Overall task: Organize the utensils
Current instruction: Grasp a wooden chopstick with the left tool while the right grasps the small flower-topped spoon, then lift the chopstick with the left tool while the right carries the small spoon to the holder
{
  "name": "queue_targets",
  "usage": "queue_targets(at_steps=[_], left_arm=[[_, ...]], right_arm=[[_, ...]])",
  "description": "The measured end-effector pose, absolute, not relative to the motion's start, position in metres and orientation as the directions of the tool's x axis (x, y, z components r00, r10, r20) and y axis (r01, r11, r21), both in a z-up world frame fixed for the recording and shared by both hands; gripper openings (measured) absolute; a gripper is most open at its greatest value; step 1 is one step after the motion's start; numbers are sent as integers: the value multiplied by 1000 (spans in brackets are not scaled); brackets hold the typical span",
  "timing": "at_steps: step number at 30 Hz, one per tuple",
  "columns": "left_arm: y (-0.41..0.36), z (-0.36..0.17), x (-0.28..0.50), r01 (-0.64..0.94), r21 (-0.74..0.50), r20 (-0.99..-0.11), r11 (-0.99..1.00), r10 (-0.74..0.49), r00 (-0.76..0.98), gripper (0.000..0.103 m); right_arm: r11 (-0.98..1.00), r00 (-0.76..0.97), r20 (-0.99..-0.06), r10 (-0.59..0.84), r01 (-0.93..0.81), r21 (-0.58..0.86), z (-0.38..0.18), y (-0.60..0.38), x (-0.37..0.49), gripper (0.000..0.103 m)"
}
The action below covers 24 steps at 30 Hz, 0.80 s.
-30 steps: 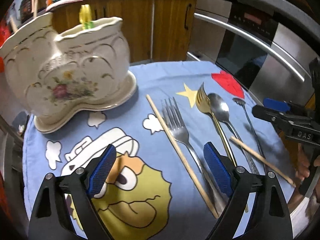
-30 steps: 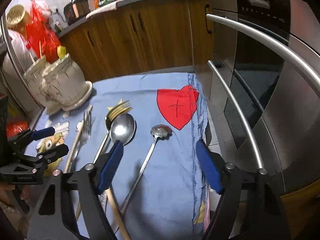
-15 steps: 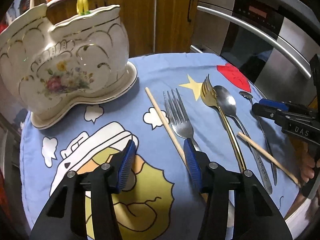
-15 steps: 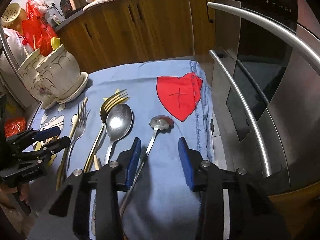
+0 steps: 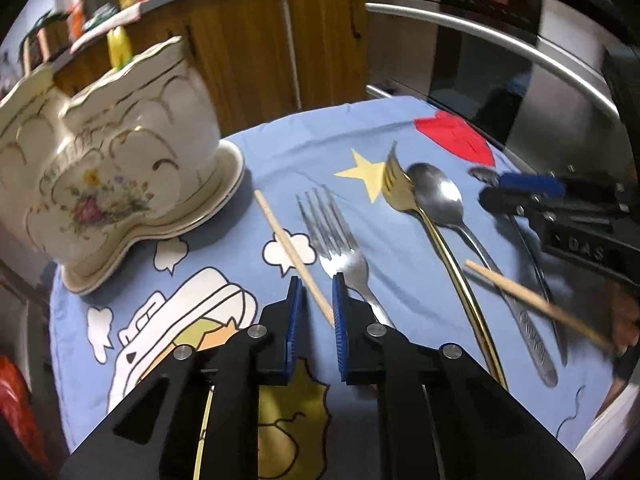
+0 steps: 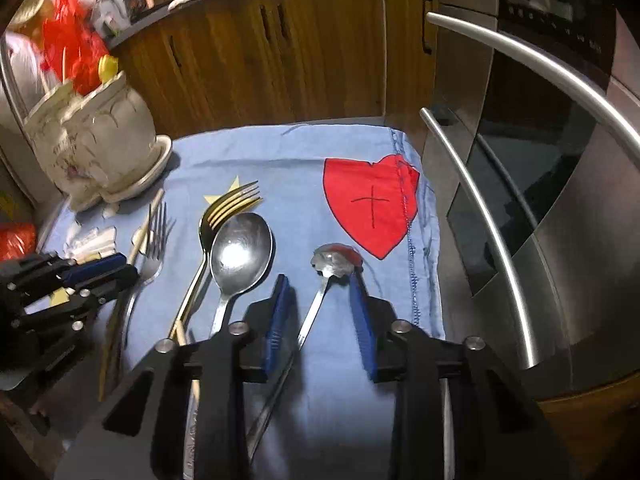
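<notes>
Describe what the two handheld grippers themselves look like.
Both are matte black angular plastic frames with round silver bolt heads at the joints. Each finger carries a flat blue ribbed pad, as on the left gripper and the right gripper. The right one's side bears raised letters that look like "DAS". No cables or sleeves are visible.

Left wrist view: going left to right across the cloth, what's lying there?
Ceramic utensil holder → wooden chopstick → silver fork → gold fork → large silver spoon → right gripper over the small spoon.
</notes>
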<state>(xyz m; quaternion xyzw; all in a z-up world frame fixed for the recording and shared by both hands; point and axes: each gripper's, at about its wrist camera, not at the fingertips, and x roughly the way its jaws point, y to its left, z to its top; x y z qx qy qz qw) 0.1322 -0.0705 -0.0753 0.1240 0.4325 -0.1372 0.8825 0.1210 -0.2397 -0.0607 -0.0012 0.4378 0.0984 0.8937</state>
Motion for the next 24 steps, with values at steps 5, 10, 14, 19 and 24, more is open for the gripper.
queue_targets(at_steps=[5, 10, 14, 19, 24], left_arm=[[-62, -73, 136, 365, 52, -809, 930, -176, 561, 11], [-52, -72, 139, 347, -11, -805, 938, -214, 553, 6], [-41, -71, 140, 335, -80, -803, 939, -260, 537, 5], [-35, -63, 133, 335, -103, -780, 937, -285, 557, 5], [-29, -56, 128, 332, -101, -765, 938, -286, 577, 5]], right_arm=[[979, 606, -778, 166, -197, 55, -62, -231, 118, 8], [963, 606, -748, 270, -171, 209, -58, -246, 121, 3], [939, 627, -703, 337, -174, 295, -50, -253, 119, 2], [917, 677, -629, 381, -191, 349, -37, -256, 115, 2], [905, 739, -545, 396, -213, 369, -22, -257, 106, 2]])
